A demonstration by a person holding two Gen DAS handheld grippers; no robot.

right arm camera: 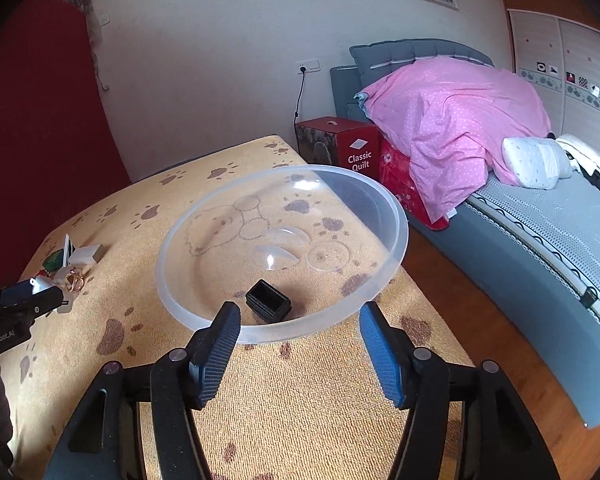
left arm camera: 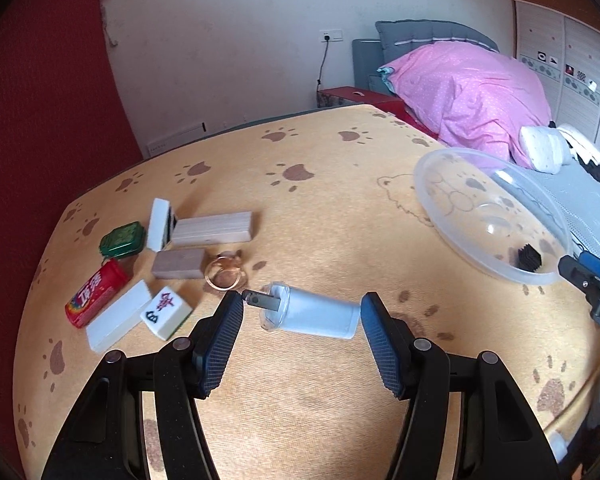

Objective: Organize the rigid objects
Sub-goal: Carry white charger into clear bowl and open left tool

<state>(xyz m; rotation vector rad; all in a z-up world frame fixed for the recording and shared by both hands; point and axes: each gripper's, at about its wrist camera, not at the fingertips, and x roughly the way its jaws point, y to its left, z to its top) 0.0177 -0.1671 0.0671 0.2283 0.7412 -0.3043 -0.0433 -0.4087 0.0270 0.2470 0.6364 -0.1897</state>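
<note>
A white plug adapter [left arm camera: 320,314] with metal prongs lies crosswise between the pads of my left gripper [left arm camera: 300,304], which is shut on it, just above the paw-print cloth. A clear plastic bowl [right arm camera: 162,268] stands on the table's right side with a small black box [right arm camera: 268,301] inside it. My right gripper [right arm camera: 298,312] hovers open over the bowl's near rim, with nothing between its fingers. At the left of the cloth lie mahjong tiles [left arm camera: 166,312], a red candy tube [left arm camera: 96,294], a green tin [left arm camera: 122,240], a pale wooden block [left arm camera: 212,228], a brown block [left arm camera: 178,264] and a gold ring [left arm camera: 224,276].
The table [right arm camera: 320,400] ends just right of the bowl, above a wooden floor. Beyond it stand a red box [right arm camera: 356,148] and a bed with a pink duvet [right arm camera: 452,120]. A red curtain [left arm camera: 40,100] hangs at the left.
</note>
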